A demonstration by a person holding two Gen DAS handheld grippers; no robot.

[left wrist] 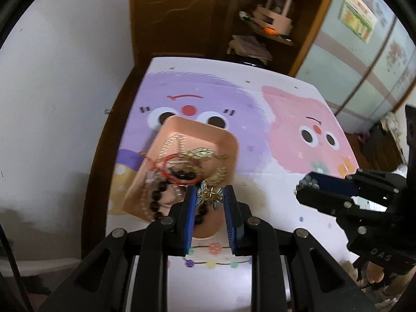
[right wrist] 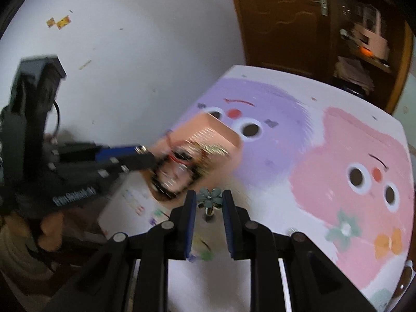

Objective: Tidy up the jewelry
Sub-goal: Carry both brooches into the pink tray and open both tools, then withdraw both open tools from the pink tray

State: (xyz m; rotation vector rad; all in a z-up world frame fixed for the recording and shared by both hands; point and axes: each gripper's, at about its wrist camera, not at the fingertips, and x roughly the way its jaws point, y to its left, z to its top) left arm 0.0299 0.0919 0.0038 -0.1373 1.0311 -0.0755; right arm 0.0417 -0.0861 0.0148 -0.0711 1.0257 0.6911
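A pink tray [left wrist: 208, 135] sits on the cartoon-printed table and holds a tangle of jewelry: a black bead bracelet [left wrist: 158, 195], a red cord [left wrist: 169, 174] and gold chains [left wrist: 202, 153]. My left gripper [left wrist: 210, 195] is shut on a blue and gold flower brooch [left wrist: 209, 195] above the tray's near edge. My right gripper [right wrist: 209, 199] is shut on a teal flower brooch [right wrist: 209, 197] and hovers above the table to the right of the tray [right wrist: 221, 132]. Each gripper shows in the other's view: the right gripper [left wrist: 306, 184] and the left gripper [right wrist: 144, 153].
The table [left wrist: 273, 195] carries a purple and a pink cartoon face. A white wall stands to the left. A brown door [left wrist: 176, 13] and wooden shelves [left wrist: 273, 26] with boxes stand behind the table. A pale wardrobe [left wrist: 364, 59] is at the right.
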